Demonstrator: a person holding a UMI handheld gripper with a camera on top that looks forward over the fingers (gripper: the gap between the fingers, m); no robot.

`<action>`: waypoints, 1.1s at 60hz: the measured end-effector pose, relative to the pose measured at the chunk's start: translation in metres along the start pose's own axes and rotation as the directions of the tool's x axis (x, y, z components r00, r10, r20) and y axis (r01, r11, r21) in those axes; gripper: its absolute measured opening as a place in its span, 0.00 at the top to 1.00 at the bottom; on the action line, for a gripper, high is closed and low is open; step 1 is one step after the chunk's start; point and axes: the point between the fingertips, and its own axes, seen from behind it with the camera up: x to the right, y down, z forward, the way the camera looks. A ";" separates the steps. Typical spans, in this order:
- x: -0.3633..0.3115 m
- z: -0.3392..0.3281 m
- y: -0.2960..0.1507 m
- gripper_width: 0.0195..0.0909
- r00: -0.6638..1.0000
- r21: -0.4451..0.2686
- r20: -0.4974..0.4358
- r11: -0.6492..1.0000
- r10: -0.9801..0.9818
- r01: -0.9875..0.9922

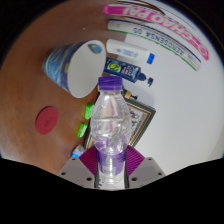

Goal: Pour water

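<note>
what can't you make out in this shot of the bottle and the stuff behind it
- Water bottle, gripper view: its base, down between the gripper fingers, is cut off from sight; water level unclear through the clear plastic.
- Dark box: mostly hidden behind the bottle.
- Cup: lying on its side, contents not visible.
- Books: cover text distorted, unreadable.
- Red disc: too small to identify.

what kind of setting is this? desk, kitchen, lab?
Probably a desk or study table, not a kitchen. A stack of books lies beyond a clear cup on a wooden tabletop, with small boxes beside it. The tool is shut on a water bottle.
</note>
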 end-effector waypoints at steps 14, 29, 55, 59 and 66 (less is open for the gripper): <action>0.021 -0.024 -0.006 0.81 0.795 0.054 0.163 0.799 0.584 -0.598; 0.020 -0.024 -0.015 0.81 0.182 -0.036 0.331 0.205 0.926 -0.978; -0.091 0.012 -0.053 0.80 -0.320 -0.238 0.396 -0.240 0.861 -0.941; -0.105 0.015 -0.057 0.79 -0.347 -0.261 0.393 -0.258 0.852 -0.930; -0.106 0.012 -0.057 0.71 -0.353 -0.229 0.395 -0.281 0.848 -0.932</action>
